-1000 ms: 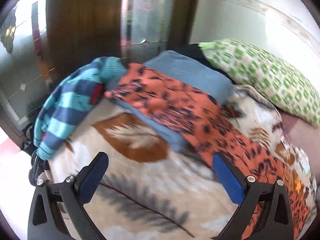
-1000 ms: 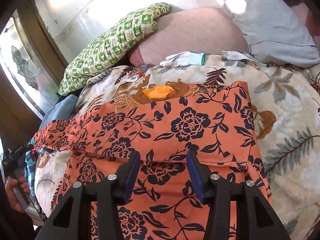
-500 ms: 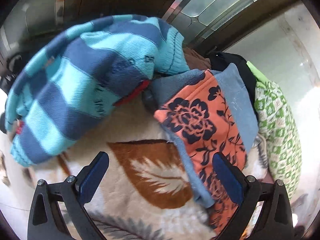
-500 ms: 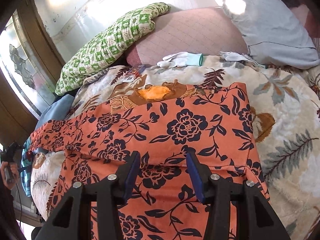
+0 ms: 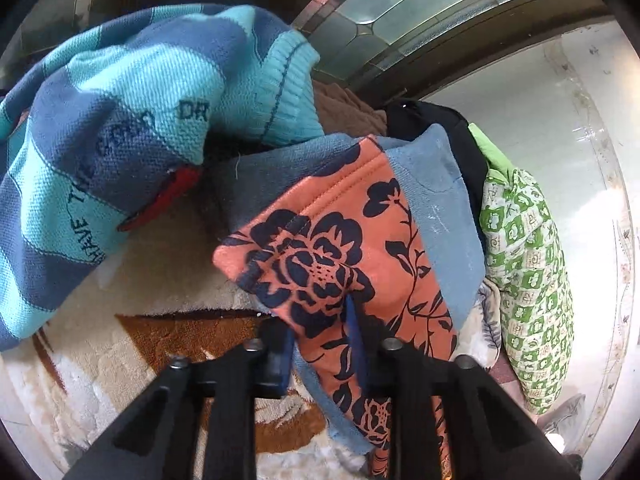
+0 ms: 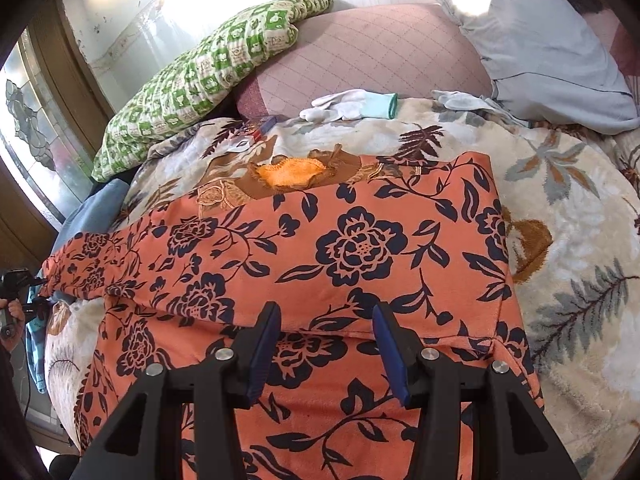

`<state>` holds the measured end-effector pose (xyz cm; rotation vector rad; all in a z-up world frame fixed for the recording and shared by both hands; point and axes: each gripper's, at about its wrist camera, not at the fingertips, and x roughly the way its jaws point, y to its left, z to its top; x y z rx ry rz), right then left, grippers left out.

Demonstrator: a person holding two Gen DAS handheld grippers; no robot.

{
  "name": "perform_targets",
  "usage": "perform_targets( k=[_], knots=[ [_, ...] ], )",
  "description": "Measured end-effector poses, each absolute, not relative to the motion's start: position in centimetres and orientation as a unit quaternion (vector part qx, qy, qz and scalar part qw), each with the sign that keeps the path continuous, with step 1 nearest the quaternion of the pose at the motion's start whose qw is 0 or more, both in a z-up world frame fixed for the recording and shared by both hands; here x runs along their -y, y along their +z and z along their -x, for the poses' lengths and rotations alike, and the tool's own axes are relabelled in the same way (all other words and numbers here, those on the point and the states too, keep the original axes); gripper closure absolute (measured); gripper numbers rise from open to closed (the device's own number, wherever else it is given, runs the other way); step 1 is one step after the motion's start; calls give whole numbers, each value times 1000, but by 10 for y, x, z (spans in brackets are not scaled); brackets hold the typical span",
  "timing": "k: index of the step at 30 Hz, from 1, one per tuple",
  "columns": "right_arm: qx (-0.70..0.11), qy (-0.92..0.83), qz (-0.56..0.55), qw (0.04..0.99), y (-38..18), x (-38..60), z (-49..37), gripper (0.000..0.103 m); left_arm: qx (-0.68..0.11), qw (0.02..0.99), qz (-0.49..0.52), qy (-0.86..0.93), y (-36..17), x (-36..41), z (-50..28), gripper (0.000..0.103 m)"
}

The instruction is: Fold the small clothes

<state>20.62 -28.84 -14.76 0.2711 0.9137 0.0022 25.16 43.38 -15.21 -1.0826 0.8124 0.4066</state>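
An orange garment with dark flowers (image 6: 360, 248) lies spread across the leaf-patterned blanket (image 6: 580, 280). My right gripper (image 6: 328, 320) stands over its near fold, jaws partly open, pads not pressing the cloth. In the left wrist view one narrow end of the orange garment (image 5: 320, 248) lies over a grey-blue cloth (image 5: 436, 200). My left gripper (image 5: 316, 316) is closing on that end, and its blue pads pinch the fabric. Far left in the right wrist view, a person's hand (image 6: 12, 312) holds that gripper at the bed's edge.
A blue and turquoise striped sweater (image 5: 120, 120) is heaped just left of the held end. A green patterned pillow (image 6: 200, 84), white gloves (image 6: 348, 106) and a pale blue pillow (image 6: 552, 48) lie at the back. A stained-glass window (image 5: 440, 12) and a wall border the bed.
My left gripper swung toward the garment's narrow end, rolled, and went from wide open to pinching it. The right gripper barely moved and kept the same opening.
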Motion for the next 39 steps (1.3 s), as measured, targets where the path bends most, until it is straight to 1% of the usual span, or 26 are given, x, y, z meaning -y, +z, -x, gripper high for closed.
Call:
perform_targets(
  k=[1, 6, 11, 16, 22, 26, 28, 36, 39],
  knots=[
    [-439, -1, -132, 889, -147, 290, -206, 51, -364, 766, 498, 183, -149, -434, -248, 94],
    [-434, -7, -153, 888, -144, 299, -205, 51, -338, 802, 461, 174, -116, -420, -244, 96],
    [-418, -15, -170, 892, -134, 311, -199, 51, -328, 836, 417, 140, -70, -384, -253, 97],
    [-404, -35, -207, 891, -127, 336, -193, 51, -335, 875, 340, 78, -15, -308, -269, 97],
    [-390, -66, -273, 877, -123, 380, -185, 51, -346, 905, 247, -21, 18, -178, -279, 97],
    [-376, -92, -310, 869, -120, 410, -176, 51, -365, 904, 201, -100, 13, -71, -286, 97],
    [-367, -101, -327, 865, -118, 426, -170, 51, -380, 897, 183, -132, 1, -23, -287, 97],
    [-340, -128, -374, 853, -114, 478, -145, 51, -442, 855, 149, -228, -72, 154, -281, 97],
    [-331, -134, -397, 845, -115, 498, -136, 51, -458, 851, 115, -231, -106, 208, -278, 96]
  ],
)
